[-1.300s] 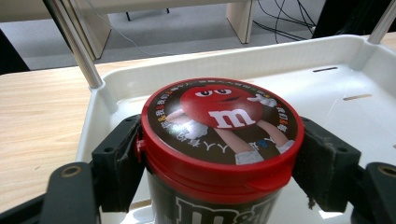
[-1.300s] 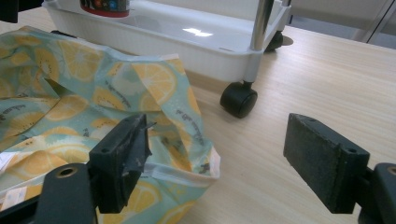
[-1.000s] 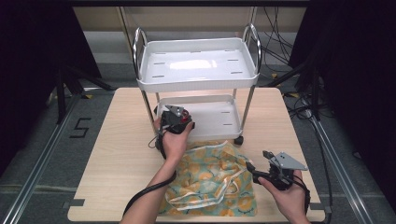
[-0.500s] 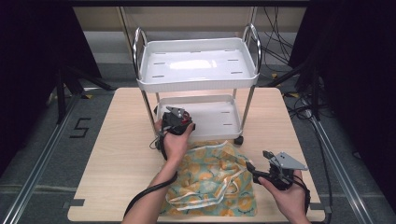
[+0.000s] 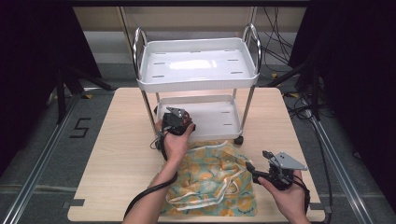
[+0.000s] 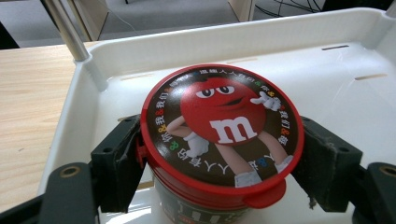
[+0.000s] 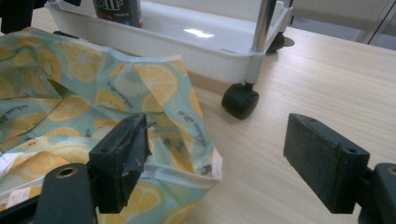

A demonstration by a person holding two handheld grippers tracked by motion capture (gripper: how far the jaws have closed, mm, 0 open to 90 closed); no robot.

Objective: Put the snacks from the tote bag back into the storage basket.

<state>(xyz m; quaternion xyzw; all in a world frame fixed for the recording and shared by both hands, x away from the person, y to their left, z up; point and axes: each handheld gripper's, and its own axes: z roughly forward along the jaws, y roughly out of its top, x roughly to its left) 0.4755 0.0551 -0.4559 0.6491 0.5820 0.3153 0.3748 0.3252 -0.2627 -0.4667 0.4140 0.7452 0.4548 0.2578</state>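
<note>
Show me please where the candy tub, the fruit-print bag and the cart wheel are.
candy tub (image 6: 223, 125), left gripper view, on its red-rimmed lid.
fruit-print bag (image 5: 210, 179), high view, on the middle of the cloth.
cart wheel (image 7: 240, 101), right gripper view, on the black caster.

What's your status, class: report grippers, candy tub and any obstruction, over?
Left gripper shut on candy tub, over lower cart tray. Right gripper open beside fruit-print bag. Nothing obstructing.

Wooden table, grey floor, dark surroundings
</note>
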